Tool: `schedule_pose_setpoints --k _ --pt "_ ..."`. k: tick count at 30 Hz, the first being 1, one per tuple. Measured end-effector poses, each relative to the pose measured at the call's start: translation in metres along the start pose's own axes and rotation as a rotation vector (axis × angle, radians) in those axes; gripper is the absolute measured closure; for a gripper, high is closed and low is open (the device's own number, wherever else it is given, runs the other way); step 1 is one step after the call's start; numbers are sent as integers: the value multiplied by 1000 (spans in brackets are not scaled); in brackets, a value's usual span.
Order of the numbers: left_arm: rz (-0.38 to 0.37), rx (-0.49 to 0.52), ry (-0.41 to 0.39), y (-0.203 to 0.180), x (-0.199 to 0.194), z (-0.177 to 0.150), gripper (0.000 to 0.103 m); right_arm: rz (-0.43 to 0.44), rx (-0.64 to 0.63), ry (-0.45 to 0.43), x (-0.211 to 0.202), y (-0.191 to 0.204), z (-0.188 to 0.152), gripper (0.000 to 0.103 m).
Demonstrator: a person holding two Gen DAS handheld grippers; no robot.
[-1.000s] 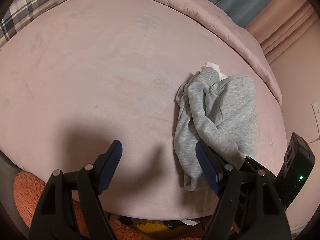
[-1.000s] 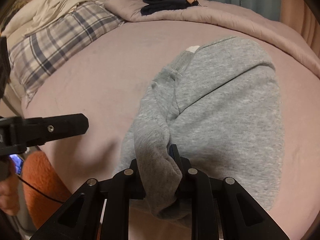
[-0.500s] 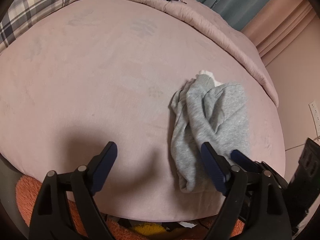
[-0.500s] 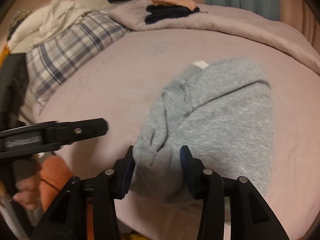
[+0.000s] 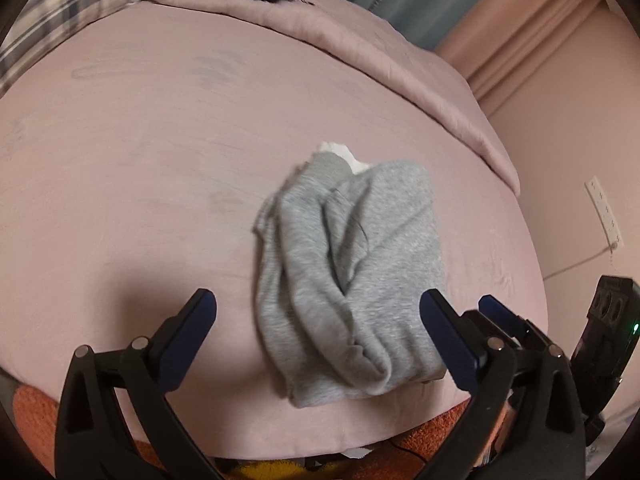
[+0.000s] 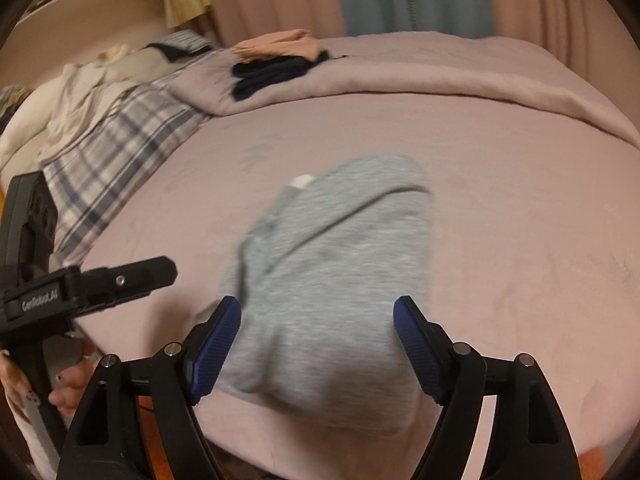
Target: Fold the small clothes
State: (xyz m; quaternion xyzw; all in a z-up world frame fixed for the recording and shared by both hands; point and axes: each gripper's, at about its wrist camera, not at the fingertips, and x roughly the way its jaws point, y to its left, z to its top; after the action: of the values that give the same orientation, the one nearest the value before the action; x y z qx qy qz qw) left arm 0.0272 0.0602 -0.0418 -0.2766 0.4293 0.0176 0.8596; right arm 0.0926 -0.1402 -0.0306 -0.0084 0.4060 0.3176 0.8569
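Note:
A small grey sweat garment (image 5: 352, 276) lies bunched and folded on the pink bed (image 5: 140, 168), near its front edge, with a white label at its far end. It also shows in the right wrist view (image 6: 332, 280). My left gripper (image 5: 316, 320) is open and empty, just in front of the garment's near end. My right gripper (image 6: 318, 328) is open and empty, its jaws spread either side of the garment's near end without holding it. The left gripper's body (image 6: 80, 284) shows at the left of the right wrist view.
A rolled pink duvet (image 6: 440, 80) lies along the far side of the bed, with dark blue (image 6: 272, 76) and peach (image 6: 280, 46) clothes on it. A plaid pillow (image 6: 112, 160) is at the left. An orange rug (image 5: 32, 412) lies below the bed's front edge.
My right gripper has let go of the garment's near end, opened wide and drawn back. The garment now lies loose on the bed. My left gripper has shifted right, toward it.

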Motion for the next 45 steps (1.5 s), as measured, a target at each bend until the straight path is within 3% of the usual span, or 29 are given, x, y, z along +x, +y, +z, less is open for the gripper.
schedule_pose_setpoints --k 5,9,14,18,21,24,25,26,27,29,32,36,45 --pt "22 35 77 -5 38 -5 1 -21 81 21 8 -22 -2 22" --pt "34 22 141 2 64 -12 1 12 168 65 21 -43 -6 21" --pt "-29 -35 182 17 84 -17 0 112 296 105 39 -67 -11 21" --pt "-75 -60 178 24 89 -15 0 169 328 146 55 -72 -17 21" --pt "-84 -45 177 21 93 -12 1 276 393 185 71 -74 -23 21" --pt "-126 -42 181 17 96 -7 15 352 454 211 85 -75 -30 21" --pt "-172 -64 190 16 100 -6 30 355 446 206 87 -73 -30 24" --pt "-210 -97 203 17 103 -6 38 351 441 204 86 -72 -28 29" --pt "-215 -112 205 18 107 -8 39 347 442 206 86 -70 -28 32" --pt "-221 -94 195 13 106 -7 53 347 443 214 84 -70 -25 44" --pt "-183 -36 155 -7 96 -5 61 335 400 184 72 -61 -20 60" --pt "-130 67 67 -40 77 3 63 284 334 133 60 -51 -7 64" --pt "-135 186 -73 -86 69 32 63 209 221 -24 28 -49 30 64"
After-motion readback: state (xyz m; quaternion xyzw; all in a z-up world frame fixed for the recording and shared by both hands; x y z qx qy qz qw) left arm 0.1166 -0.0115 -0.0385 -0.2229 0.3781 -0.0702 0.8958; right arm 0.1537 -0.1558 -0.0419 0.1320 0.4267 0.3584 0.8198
